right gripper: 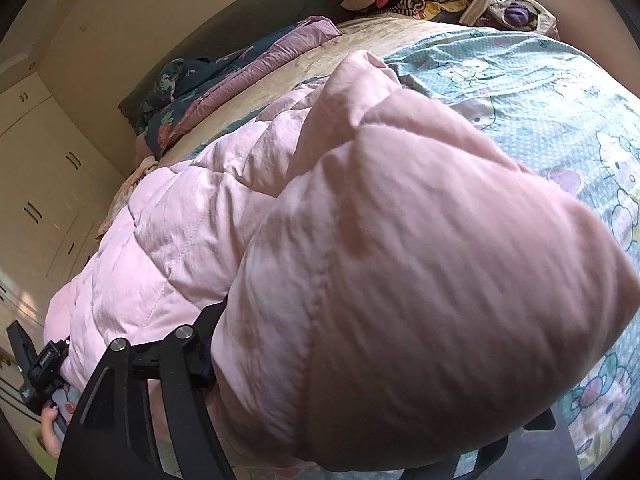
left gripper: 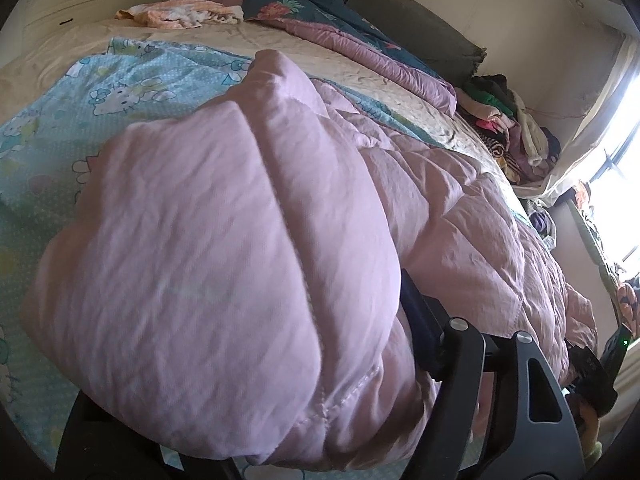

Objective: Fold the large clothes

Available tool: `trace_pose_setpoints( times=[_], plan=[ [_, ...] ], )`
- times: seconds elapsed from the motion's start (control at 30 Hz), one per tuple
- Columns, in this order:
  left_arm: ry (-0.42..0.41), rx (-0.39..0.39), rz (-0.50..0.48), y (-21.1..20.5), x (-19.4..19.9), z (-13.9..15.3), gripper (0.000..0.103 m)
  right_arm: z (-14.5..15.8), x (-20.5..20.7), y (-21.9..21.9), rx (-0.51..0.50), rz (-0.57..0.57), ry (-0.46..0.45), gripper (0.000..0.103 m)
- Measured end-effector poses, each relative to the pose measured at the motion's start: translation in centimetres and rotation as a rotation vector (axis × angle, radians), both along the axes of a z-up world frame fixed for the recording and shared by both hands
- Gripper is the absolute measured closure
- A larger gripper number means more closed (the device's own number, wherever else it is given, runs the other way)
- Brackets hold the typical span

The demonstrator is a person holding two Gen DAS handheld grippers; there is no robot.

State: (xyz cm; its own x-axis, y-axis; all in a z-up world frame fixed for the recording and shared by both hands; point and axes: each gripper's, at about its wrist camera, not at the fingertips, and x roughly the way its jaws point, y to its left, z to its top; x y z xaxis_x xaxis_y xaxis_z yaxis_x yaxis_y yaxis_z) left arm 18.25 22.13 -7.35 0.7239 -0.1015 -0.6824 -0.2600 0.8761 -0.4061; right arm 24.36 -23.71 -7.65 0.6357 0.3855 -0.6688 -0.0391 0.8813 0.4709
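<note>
A pink quilted puffer jacket (left gripper: 248, 208) lies across a blue cartoon-cat sheet (left gripper: 120, 84) on the bed. A thick folded part of it bulges up close to both cameras. My left gripper (left gripper: 240, 328) straddles this fold with its jaws wide. One finger (left gripper: 420, 316) shows at the fold's right side; the other is hidden under the fabric. My right gripper (right gripper: 380, 364) straddles the same jacket (right gripper: 400, 240), one finger (right gripper: 208, 332) beside the fold and the other mostly covered. Both look open, with fabric resting loosely between the jaws.
A dark floral quilt with purple lining (left gripper: 320, 12) and an orange-white cloth (left gripper: 180, 14) lie at the bed's head on a beige cover (left gripper: 280, 52). A clothes pile (left gripper: 500, 120) sits near the bright window (left gripper: 624, 140). White wardrobes (right gripper: 40, 200) line one wall.
</note>
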Motion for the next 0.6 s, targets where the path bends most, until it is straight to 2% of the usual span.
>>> trace_pose_setpoints(
  times=[0.17,0.23,0.3,0.4,0.6],
  plan=[
    [0.002,0.003,0.001,0.0,0.1,0.1,0.037,0.2,-0.5,-1.0,0.049,-0.021,0.026,0.012],
    [0.011,-0.002,0.006,0.0,-0.1,0.1,0.033,0.5,-1.0,-1.1,0.041,-0.018,0.026,0.01],
    [0.02,-0.001,0.012,0.0,-0.2,0.2,0.023,0.8,-1.5,-1.2,0.035,-0.014,0.026,0.007],
    [0.029,0.015,0.012,-0.1,-0.6,0.5,0.013,1.5,-2.3,-1.5,0.017,-0.016,0.017,0.006],
    [0.036,0.03,0.038,-0.5,-1.9,1.5,0.01,3.1,-4.5,-2.2,-0.015,-0.025,-0.005,0.004]
  ],
)
